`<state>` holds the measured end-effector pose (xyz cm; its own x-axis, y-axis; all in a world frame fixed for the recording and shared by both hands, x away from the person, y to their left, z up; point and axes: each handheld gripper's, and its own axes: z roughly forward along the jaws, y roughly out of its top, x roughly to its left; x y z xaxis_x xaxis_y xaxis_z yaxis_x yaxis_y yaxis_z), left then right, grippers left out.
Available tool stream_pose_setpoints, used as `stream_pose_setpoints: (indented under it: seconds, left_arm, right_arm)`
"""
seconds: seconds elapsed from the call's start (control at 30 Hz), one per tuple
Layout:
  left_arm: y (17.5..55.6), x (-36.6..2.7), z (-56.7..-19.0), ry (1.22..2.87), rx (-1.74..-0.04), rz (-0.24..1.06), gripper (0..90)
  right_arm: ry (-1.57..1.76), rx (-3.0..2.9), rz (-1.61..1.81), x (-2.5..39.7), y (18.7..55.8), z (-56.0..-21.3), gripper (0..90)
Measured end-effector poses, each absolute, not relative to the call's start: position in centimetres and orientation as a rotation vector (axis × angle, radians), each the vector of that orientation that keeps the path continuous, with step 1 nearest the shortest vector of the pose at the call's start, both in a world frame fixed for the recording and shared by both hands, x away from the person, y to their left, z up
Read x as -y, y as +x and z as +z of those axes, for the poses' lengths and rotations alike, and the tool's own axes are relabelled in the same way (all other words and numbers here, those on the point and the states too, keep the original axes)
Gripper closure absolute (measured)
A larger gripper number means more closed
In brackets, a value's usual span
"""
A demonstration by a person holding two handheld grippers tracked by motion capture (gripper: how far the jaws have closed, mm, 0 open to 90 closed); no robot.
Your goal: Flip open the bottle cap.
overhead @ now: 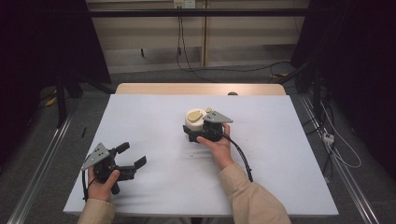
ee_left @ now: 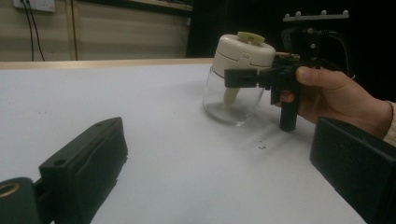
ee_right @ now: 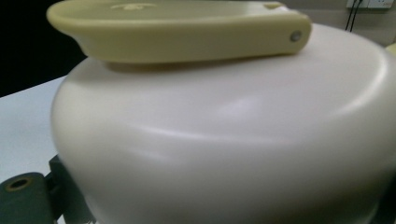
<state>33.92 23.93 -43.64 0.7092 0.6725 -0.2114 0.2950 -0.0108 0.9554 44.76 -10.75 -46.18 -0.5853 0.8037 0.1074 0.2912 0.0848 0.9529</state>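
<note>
High view shows the clear glass jar with a cream plastic lid and yellowish flat handle (overhead: 195, 119) mid-table on the white sheet (overhead: 154, 116), clamped at the lid between the right gripper's (overhead: 194, 133) jaws. Left gripper (overhead: 132, 157) rests near the front-left, well apart, jaws spread wide and empty.

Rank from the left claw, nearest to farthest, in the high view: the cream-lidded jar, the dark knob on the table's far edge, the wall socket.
1. Cream-lidded jar: mid-table, ahead and right of the left claw, at the right claw.
2. Dark knob: far wooden table edge, right of centre.
3. Wall socket: back wall, beyond the table.
</note>
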Motion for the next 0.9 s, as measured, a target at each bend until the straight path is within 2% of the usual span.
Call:
stream_pose_setpoints:
  seconds: [0.43,0.9]
  left_arm:
    - [35.4,-21.9,-42.3,1.629,-0.861,0.375,3.1]
    - [37.6,-19.4,-41.4,1.647,-0.849,0.326,4.3]
  right_arm:
    - [1.073,-1.934,1.510,10.8,44.8,-46.1,6.5]
    - [1.079,-1.940,1.504,10.8,44.8,-46.0,6.5]
